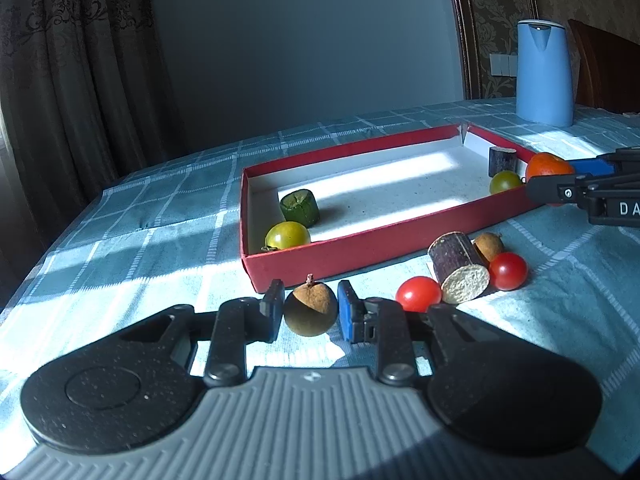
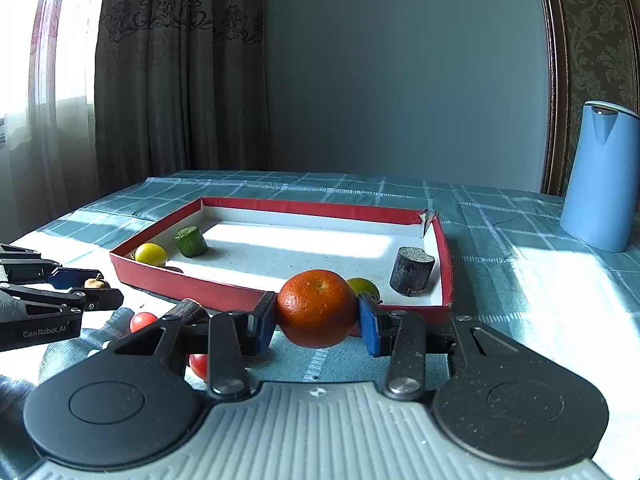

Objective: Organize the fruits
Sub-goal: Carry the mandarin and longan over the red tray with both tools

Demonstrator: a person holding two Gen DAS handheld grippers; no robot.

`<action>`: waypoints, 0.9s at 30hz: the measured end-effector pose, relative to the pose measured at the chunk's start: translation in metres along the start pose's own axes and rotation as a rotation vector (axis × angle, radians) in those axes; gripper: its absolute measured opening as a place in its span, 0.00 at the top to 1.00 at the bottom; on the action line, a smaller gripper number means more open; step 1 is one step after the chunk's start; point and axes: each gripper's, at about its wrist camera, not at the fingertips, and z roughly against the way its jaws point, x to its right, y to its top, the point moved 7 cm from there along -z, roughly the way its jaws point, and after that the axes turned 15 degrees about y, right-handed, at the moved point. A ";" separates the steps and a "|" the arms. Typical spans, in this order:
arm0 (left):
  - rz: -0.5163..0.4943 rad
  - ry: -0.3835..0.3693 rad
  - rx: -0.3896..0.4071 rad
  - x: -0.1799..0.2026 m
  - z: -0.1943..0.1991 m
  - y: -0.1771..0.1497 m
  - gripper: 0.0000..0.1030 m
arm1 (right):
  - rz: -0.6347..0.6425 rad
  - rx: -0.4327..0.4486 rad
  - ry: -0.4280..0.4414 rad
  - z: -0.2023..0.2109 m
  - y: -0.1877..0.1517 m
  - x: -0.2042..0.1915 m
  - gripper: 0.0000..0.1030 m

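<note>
My left gripper (image 1: 310,310) is shut on a brown longan (image 1: 310,310), just above the tablecloth in front of the red box (image 1: 360,254). My right gripper (image 2: 318,320) is shut on an orange (image 2: 317,308), held above the cloth at the box's near wall (image 2: 208,294). In the box lie two green tomatoes (image 1: 287,235) (image 1: 505,181), a green cucumber piece (image 1: 299,208) and a dark sugarcane piece (image 1: 502,159). On the cloth outside lie two red cherry tomatoes (image 1: 418,293) (image 1: 508,271), a sugarcane piece (image 1: 458,267) and another longan (image 1: 489,245).
A blue kettle (image 1: 543,74) stands at the table's back right, also in the right wrist view (image 2: 602,178). The checked tablecloth (image 1: 132,264) covers the table. Curtains hang at the left behind it. The box's far right corner (image 2: 428,216) is torn.
</note>
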 end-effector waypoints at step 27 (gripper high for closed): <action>0.051 0.058 -0.055 0.047 -0.081 0.077 0.75 | -0.013 -0.079 -0.099 -0.094 0.049 0.047 0.59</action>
